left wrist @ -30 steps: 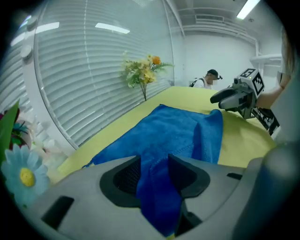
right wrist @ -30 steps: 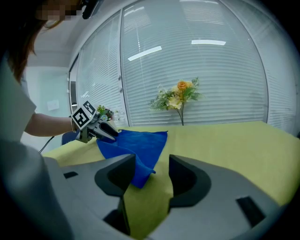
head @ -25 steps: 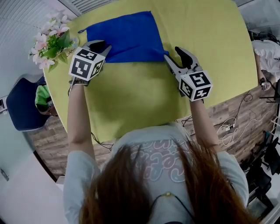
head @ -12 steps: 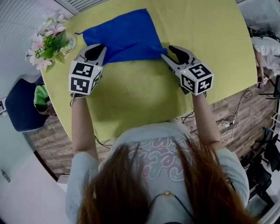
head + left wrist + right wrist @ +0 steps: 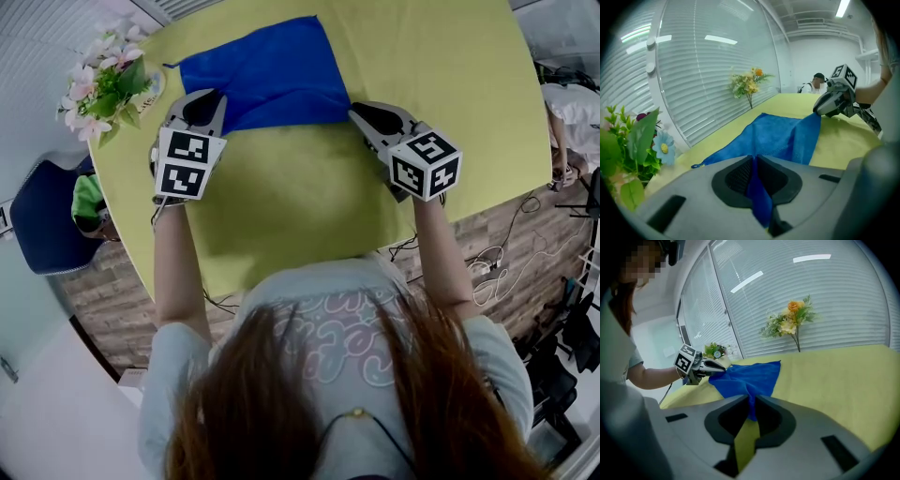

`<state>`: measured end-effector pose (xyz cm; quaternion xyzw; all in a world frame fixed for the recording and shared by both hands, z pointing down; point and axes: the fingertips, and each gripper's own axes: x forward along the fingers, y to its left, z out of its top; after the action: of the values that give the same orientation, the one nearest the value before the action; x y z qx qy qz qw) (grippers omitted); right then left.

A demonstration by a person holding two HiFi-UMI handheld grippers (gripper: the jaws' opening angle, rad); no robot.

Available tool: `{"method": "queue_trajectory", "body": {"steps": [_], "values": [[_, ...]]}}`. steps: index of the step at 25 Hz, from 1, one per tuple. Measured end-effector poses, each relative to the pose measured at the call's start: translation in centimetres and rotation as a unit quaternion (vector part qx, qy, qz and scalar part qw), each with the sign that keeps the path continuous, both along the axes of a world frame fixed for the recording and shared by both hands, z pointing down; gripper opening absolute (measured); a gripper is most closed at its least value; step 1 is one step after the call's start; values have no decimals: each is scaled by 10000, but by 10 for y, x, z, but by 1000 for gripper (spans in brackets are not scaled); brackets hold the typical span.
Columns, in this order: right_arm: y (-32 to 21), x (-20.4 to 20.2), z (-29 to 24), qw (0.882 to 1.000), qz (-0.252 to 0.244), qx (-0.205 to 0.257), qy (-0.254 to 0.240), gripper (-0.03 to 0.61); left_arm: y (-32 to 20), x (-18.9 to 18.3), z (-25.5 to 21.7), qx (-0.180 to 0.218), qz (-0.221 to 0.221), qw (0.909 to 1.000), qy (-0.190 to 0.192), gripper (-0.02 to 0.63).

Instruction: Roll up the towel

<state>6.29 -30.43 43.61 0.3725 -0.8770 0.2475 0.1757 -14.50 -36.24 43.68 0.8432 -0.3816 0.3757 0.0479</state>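
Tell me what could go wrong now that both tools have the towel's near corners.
The right tool has just been closing and holds only the tip of the towel; that corner may slip out as rolling starts. The left tool grips deeper, so the roll could skew. The flowers stand close beside it and might get knocked.

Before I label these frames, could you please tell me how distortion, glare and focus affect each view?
Head view: wide-lens bending toward the edges; yellow-green tabletop evenly lit, no glare. Left gripper view: black fisheye corners, ceiling-light streaks across the white window blinds, nearby blue-and-pink flowers slightly soft. Right gripper view: same dark corners; blue cloth towel sharp.
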Motion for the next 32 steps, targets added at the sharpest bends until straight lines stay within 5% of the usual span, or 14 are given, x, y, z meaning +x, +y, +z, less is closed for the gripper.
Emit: {"method": "queue_trajectory", "body": {"steps": [9, 14, 20, 27, 32], "values": [[21, -8, -26, 9871, -682, 1441, 160, 41, 30, -13, -35, 692, -266, 9960, 492, 32], [47, -14, -25, 9622, -1659, 2050, 680, 46, 72, -10, -53, 965, -4, 9894, 1085, 32], [75, -6, -11, 9514, -2336, 1842, 799, 56, 122, -8, -53, 693, 427, 9827, 1661, 32], [54, 7, -18, 9733, -1747, 1473, 200, 78, 159, -12, -51, 567, 436, 9849, 1577, 32], [60, -8, 4, 9578, -2551, 1128, 701, 102, 165, -10, -47, 665, 381, 9884, 1313, 32]]}}
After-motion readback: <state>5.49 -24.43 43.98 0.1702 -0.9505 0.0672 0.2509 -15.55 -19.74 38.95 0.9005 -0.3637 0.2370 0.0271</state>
